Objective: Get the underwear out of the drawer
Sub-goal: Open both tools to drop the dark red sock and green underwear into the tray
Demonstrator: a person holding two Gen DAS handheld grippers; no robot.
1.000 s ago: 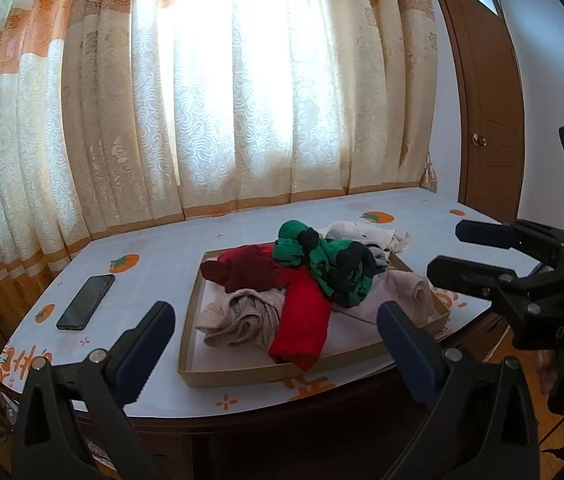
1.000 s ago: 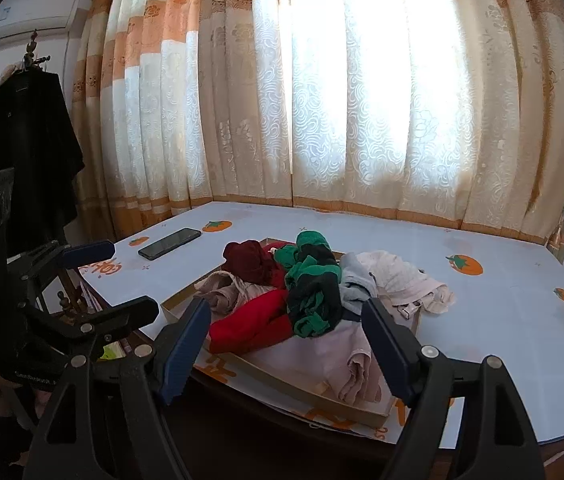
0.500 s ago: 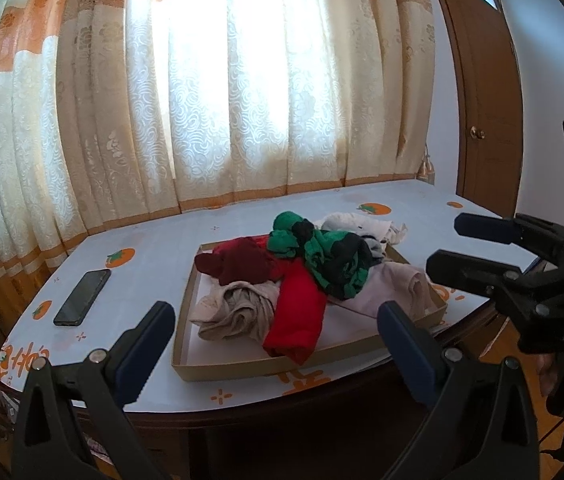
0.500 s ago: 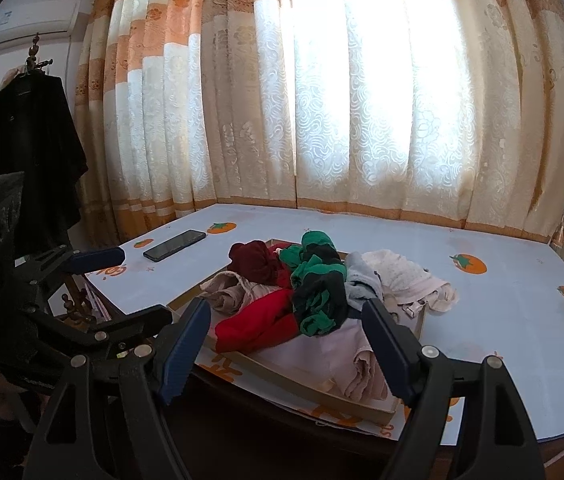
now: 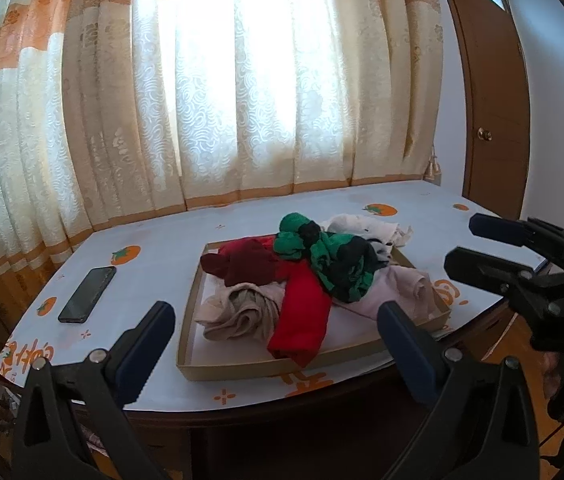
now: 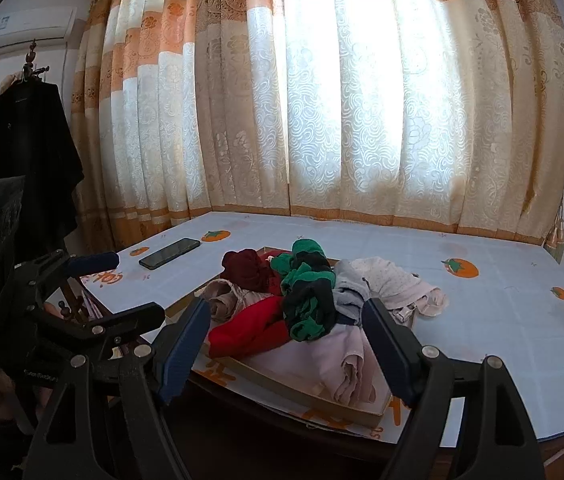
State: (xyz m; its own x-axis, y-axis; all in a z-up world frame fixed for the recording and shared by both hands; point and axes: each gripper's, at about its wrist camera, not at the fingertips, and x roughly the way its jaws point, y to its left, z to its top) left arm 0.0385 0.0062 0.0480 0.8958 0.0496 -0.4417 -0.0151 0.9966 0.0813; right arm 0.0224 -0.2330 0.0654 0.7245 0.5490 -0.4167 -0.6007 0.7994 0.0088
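Little has moved since the earlier frames: both claws hang short of the table edge, and the drawer sits a touch lower and nearer in the left wrist view.

From the left wrist, the left claw (image 5: 272,326) stands open, its blue-padded fingers spread wide with nothing between them. Beyond it, at 12 o'clock, a shallow cardboard drawer (image 5: 242,370) lies on the table (image 5: 170,248), whose white cloth carries orange fruit prints. Underwear is heaped inside: a bright red piece (image 5: 302,316) draped toward the near rim, a dark maroon one (image 5: 246,266) at 10 o'clock of it, a green-and-black one (image 5: 334,264) on top, a beige bundle (image 5: 242,312) and a pale pink piece (image 5: 402,288). A dark phone (image 5: 87,294) lies on the cloth at 9 o'clock of the drawer. The right claw (image 5: 478,244) shows at 3 o'clock, open and empty.

From the right wrist, the right claw (image 6: 284,330) is open, fingers apart on either side of the heap, touching nothing. The drawer (image 6: 322,396) sits at 12 o'clock, near the table's front edge, with the red piece (image 6: 248,328), green-and-black one (image 6: 308,298) and pink piece (image 6: 346,356) piled in it. The left claw (image 6: 122,288) reaches in at 9 o'clock, open. Curtains (image 6: 322,100) fill the back, and a black coat (image 6: 26,152) hangs at 10 o'clock.
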